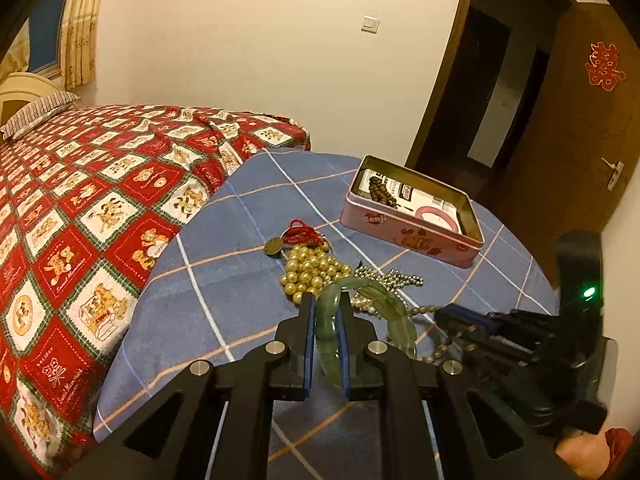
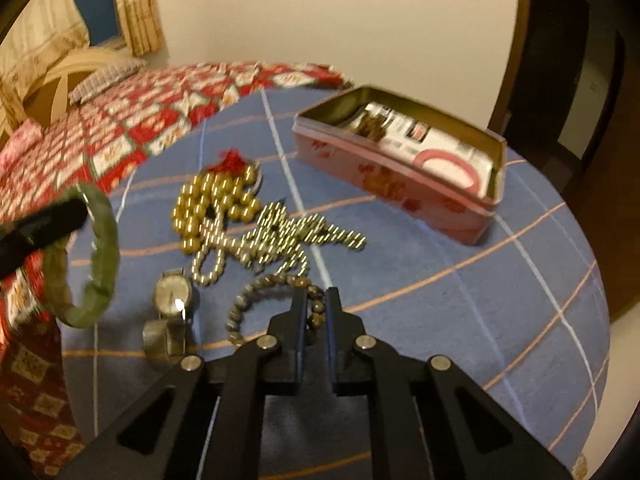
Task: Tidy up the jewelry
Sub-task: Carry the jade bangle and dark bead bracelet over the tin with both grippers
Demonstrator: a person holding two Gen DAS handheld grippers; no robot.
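In the right wrist view, at the left edge, the left gripper (image 2: pixel 60 216) pinches a green bangle (image 2: pixel 102 240). Low in the middle, the right gripper (image 2: pixel 316 300) squeezes a brown bead bracelet (image 2: pixel 256 292). The pink tin (image 2: pixel 384 184) sits upper right.

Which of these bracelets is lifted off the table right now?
The green jade bangle: the left gripper holds it clamped above the cloth. The brown bead bracelet lies on the table at the right gripper, and the pink bangle sits inside the tin.
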